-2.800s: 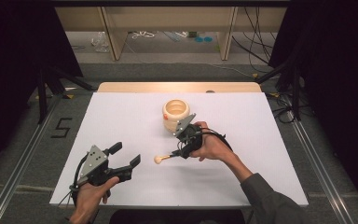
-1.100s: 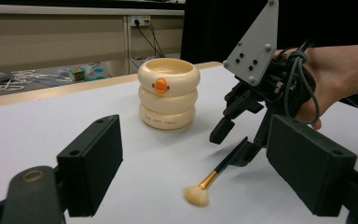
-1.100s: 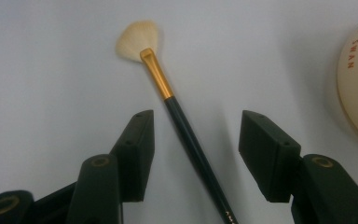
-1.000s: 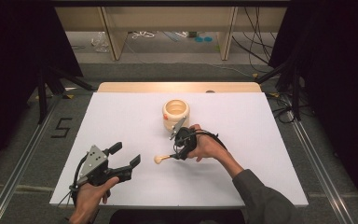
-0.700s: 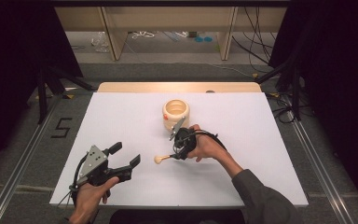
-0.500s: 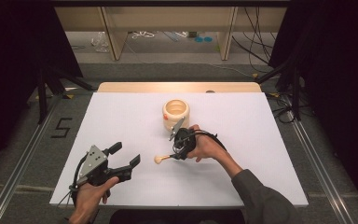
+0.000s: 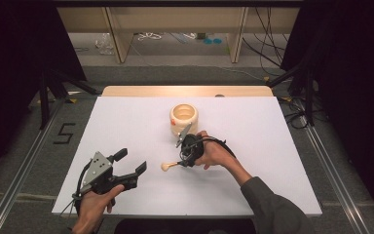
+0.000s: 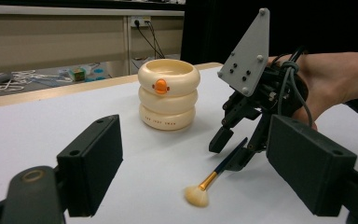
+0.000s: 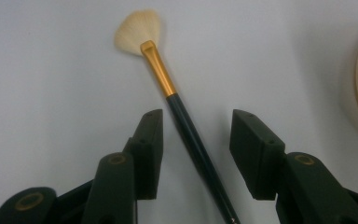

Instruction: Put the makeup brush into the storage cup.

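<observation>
Fan brush flat near the middle of the white worktop, between both tools.

Right tool straddles the handle, jaws just closing, pads not touching. Left tool, at the brush's 8 o'clock, gapes empty. Ringed cream pot stands close at 12 o'clock; all edges lie well clear.

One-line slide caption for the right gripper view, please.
Right gripper, fingers just closing but not yet touching, straddles the dark handle of a fan brush lying on the white table.
</observation>
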Demonstrator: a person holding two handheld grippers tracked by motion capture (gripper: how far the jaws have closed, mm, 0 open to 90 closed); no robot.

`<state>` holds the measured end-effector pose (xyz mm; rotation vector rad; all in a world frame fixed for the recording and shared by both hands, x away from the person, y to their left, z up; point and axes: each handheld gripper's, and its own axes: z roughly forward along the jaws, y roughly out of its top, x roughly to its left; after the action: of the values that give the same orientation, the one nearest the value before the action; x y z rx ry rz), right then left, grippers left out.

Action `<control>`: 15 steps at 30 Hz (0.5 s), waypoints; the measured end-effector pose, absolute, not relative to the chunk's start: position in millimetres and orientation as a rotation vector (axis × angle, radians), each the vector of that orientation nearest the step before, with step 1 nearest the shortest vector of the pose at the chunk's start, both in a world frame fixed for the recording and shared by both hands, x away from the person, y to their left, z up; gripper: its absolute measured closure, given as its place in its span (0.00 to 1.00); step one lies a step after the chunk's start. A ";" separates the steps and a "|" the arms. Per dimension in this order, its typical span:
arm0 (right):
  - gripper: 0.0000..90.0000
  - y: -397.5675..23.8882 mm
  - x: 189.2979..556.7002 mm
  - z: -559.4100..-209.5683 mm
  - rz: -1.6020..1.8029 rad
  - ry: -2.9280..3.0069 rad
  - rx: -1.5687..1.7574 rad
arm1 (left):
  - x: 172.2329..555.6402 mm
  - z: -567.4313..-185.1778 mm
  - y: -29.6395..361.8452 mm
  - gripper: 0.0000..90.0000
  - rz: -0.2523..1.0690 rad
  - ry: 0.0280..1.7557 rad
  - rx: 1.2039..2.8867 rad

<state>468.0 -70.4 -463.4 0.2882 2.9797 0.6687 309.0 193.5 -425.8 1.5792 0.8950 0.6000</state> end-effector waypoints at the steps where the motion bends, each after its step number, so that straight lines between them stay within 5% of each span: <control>1: 0.62 -70.2 468.2 -463.8 0.671 2.976 0.288 | 309.1 -425.7 193.5 0.20 0.600 0.895 1.579; 15: 0.66 -68.2 469.4 -465.6 0.644 2.995 0.278 | 308.8 -425.6 193.4 0.20 0.600 0.895 1.578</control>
<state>469.4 -68.2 -465.6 0.2777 2.9946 0.6441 308.8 193.4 -425.6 1.5782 0.8952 0.6001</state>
